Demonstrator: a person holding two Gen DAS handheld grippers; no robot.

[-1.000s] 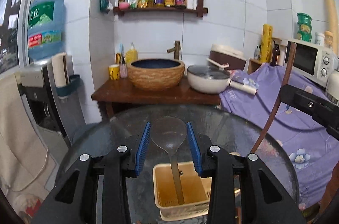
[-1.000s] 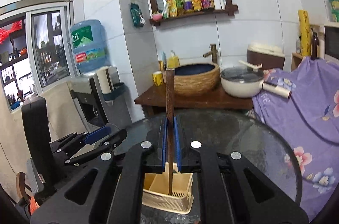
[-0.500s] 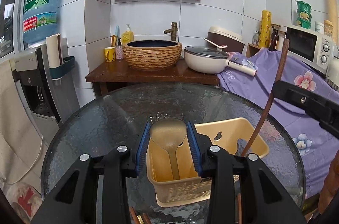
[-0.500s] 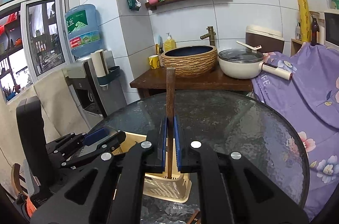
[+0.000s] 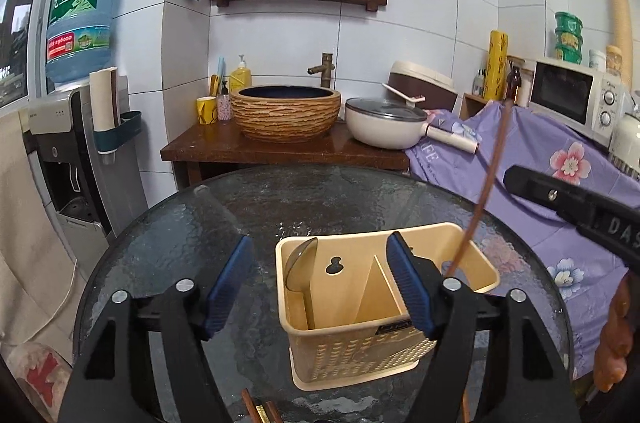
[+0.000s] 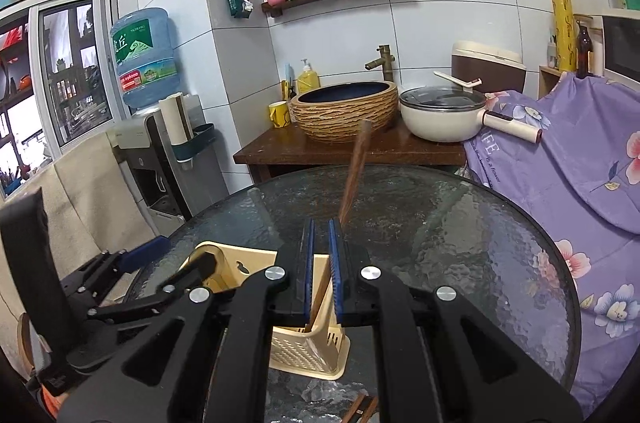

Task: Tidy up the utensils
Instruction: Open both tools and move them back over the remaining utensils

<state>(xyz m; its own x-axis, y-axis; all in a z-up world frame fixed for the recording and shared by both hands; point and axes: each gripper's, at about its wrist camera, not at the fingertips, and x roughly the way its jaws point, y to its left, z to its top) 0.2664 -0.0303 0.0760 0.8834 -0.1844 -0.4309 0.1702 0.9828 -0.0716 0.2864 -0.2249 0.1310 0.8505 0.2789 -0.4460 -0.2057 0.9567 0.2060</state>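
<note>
A beige plastic utensil caddy (image 5: 372,351) stands on the round glass table (image 5: 248,215); it also shows in the right wrist view (image 6: 308,351). A metal spoon (image 5: 301,269) leans bowl-up in its left compartment, free of my left gripper (image 5: 320,283), which is open above the caddy. A brown wooden chopstick (image 6: 354,175) stands tilted in the right compartment and passes between the slightly parted pads of my right gripper (image 6: 322,275). The chopstick also shows in the left wrist view (image 5: 486,191).
More chopsticks lie on the table by the near edge (image 5: 260,409), (image 6: 362,409). Behind the table is a wooden stand with a woven basin (image 5: 286,113) and a lidded pot (image 5: 386,123). A purple flowered cloth (image 5: 560,183) is at the right.
My left gripper let go of the spoon and opened wide; the spoon now rests in the caddy. My right gripper loosened on the chopstick, which has tilted to the right.
</note>
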